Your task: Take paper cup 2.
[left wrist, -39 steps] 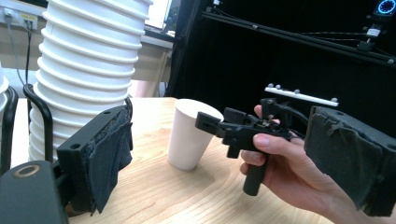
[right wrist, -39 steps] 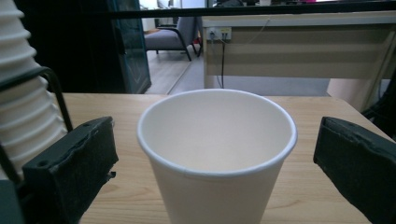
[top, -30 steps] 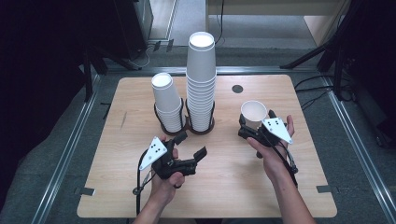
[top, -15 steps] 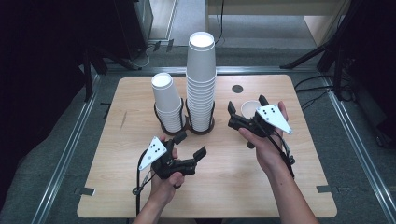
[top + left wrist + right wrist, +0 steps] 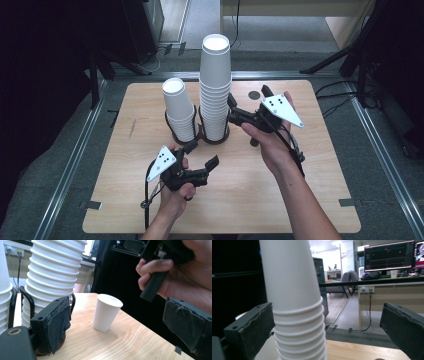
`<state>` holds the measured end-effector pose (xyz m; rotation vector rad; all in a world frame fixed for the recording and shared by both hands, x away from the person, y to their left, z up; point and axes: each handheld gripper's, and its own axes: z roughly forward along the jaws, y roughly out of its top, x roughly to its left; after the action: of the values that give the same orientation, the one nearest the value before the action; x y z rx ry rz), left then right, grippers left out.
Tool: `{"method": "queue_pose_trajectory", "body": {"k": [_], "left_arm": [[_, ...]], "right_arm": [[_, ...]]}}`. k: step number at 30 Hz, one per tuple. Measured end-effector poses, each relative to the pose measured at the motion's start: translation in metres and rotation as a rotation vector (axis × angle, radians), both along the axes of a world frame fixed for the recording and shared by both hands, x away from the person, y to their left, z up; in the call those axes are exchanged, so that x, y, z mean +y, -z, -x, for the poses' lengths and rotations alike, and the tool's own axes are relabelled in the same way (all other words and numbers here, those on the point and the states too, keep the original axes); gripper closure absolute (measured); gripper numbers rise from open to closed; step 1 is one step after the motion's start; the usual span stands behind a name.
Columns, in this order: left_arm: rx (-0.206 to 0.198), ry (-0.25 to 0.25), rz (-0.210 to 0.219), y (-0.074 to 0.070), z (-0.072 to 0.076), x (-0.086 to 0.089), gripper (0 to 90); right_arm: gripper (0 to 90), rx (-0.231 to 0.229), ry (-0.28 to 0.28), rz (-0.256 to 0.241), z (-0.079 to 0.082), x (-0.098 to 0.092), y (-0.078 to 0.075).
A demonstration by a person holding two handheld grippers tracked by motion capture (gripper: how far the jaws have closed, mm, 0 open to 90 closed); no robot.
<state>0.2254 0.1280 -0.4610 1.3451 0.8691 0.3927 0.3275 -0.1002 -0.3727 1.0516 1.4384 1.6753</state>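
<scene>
Wooden table [image 5: 280,200], dark lab around. Tall stack [image 5: 216,90] stands in holder, short stack [image 5: 179,110] beside it. Right gripper [image 5: 231,111] gaping, empty, at tall stack: close squarely on top cup, lift straight. Left gripper [image 5: 202,156] gaping, idle, near holder.

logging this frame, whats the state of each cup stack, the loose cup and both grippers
tall stack: upright in its holder, between the right gripper's jaws, not clamped
short stack: upright in its holder, untouched
single cup: upright on the table, free
right gripper: open, at the tall stack
left gripper: open, empty, above the table
</scene>
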Motion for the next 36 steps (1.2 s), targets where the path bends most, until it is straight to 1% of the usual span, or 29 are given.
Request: {"method": "queue_pose_trajectory", "body": {"k": [3, 7, 12, 15, 17, 20, 25, 28, 31, 36], "left_arm": [[-0.001, -0.001, 0.002, -0.001, 0.000, 0.000, 7.8], [-0.003, -0.004, 0.002, -0.001, 0.001, 0.001, 7.8], [-0.005, -0.014, -0.006, 0.000, 0.000, 0.004, 7.8], [-0.004, -0.023, -0.003, 0.000, -0.002, 0.006, 7.8], [-0.002, -0.025, -0.001, -0.001, -0.002, 0.008, 7.8], [-0.004, -0.029, 0.001, -0.001, -0.002, 0.009, 7.8], [-0.006, -0.030, 0.002, -0.001, -0.002, 0.009, 7.8], [-0.007, -0.030, 0.002, -0.002, -0.002, 0.010, 7.8], [-0.010, -0.033, 0.008, -0.002, -0.002, 0.011, 7.8], [-0.008, -0.037, 0.006, -0.002, -0.002, 0.013, 7.8]], "right_arm": [[0.0, -0.007, -0.015, 0.006, -0.004, 0.010, -0.007], [0.0, -0.005, -0.029, 0.012, -0.010, 0.024, -0.014], [0.0, -0.002, -0.041, 0.027, -0.018, 0.038, -0.019], [0.0, 0.004, -0.042, 0.027, -0.024, 0.044, -0.022], [0.0, 0.009, -0.043, 0.028, -0.028, 0.048, -0.023], [0.0, 0.028, -0.047, 0.005, -0.035, 0.052, -0.023], [0.0, 0.028, -0.038, 0.026, -0.044, 0.058, -0.023], [0.0, 0.039, -0.032, 0.022, -0.049, 0.060, -0.021], [0.0, 0.043, -0.030, 0.032, -0.053, 0.064, -0.019], [0.0, 0.040, -0.022, 0.036, -0.059, 0.072, -0.023]]}}
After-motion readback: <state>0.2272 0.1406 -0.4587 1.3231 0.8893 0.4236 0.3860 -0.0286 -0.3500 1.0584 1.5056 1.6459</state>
